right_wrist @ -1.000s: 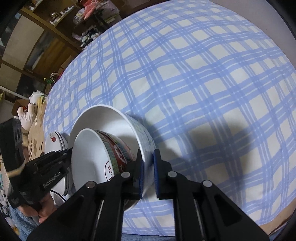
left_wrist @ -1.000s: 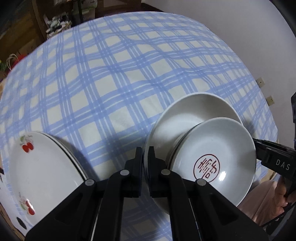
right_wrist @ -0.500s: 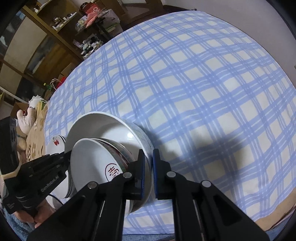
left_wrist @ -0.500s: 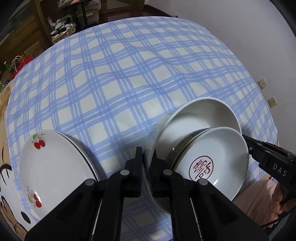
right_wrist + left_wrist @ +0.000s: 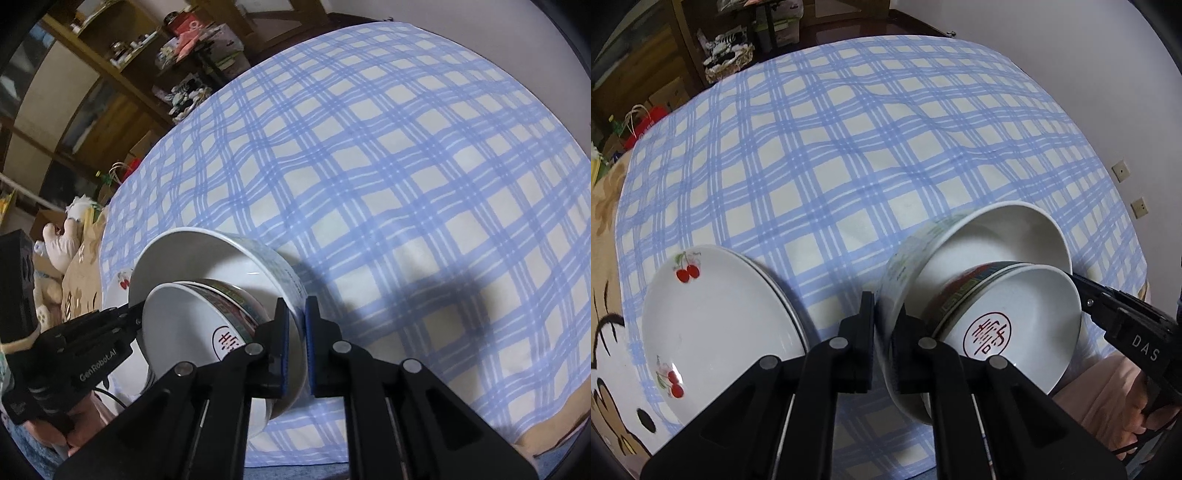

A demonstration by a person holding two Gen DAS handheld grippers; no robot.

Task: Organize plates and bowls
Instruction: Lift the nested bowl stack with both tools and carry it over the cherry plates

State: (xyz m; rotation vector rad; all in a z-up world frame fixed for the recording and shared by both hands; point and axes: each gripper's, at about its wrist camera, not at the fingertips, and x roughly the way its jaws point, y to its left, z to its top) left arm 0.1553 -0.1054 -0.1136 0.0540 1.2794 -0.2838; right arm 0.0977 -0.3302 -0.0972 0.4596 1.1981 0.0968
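A large white bowl carries a smaller bowl with a red emblem, which lies tilted inside it. My left gripper is shut on the large bowl's near-left wall. My right gripper is shut on the wall of the same large bowl at the opposite side. Each gripper shows in the other's view: the right gripper and the left gripper. The bowls hang tilted above the cloth, over their shadow. A stack of white cherry plates lies to the left; only a sliver of the plates shows behind the bowl.
A blue checked tablecloth covers the table and stretches far and right. A white wall with sockets borders the right side. Shelves and clutter stand beyond the far edge. A hand holds the right gripper's handle.
Both grippers have risen with the nested bowls, and the table and the cherry plates look farther away. The small bowl has settled a little deeper into the large one.
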